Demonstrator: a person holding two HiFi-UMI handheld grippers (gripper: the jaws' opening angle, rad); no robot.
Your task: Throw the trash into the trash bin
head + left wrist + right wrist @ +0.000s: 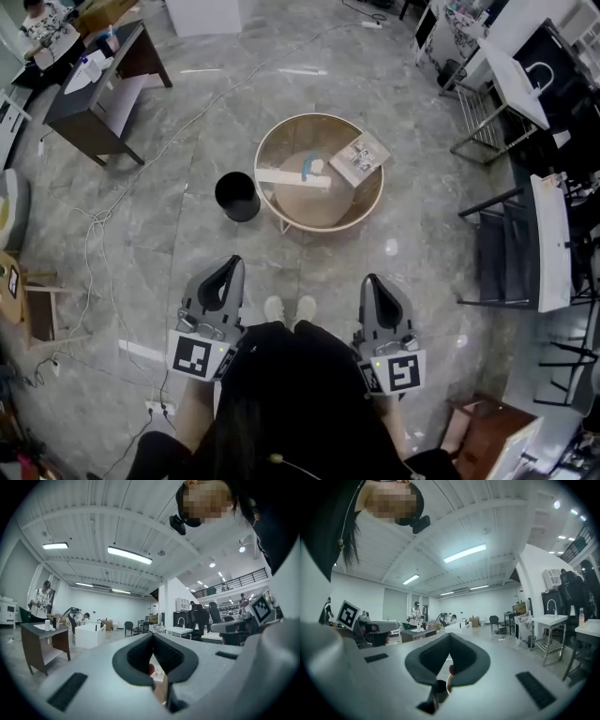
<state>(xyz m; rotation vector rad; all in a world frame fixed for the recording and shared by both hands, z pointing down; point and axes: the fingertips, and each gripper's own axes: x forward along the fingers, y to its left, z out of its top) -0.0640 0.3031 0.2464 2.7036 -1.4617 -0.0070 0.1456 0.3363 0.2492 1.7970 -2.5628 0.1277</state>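
A round wood-rimmed table [277, 139] stands ahead of me on the marble floor. On it lie a long white box [291, 178], a blue scrap [307, 164] and a printed cardboard box [360, 157]. The black trash bin [237, 196] stands on the floor just left of the table. I hold both grippers level near my waist, well short of the table. My left gripper [233, 263] [152, 635] is shut and empty. My right gripper [372, 280] [449, 635] is shut and empty too. Below the right jaws the bin [436, 686] peeks through the gap.
A dark desk [98, 89] stands at the far left with a person seated behind it. Metal racks and chairs [525, 244] line the right side. Cables [98, 225] trail over the floor at left, near a small wooden crate [37, 314]. My shoes [289, 307] show between the grippers.
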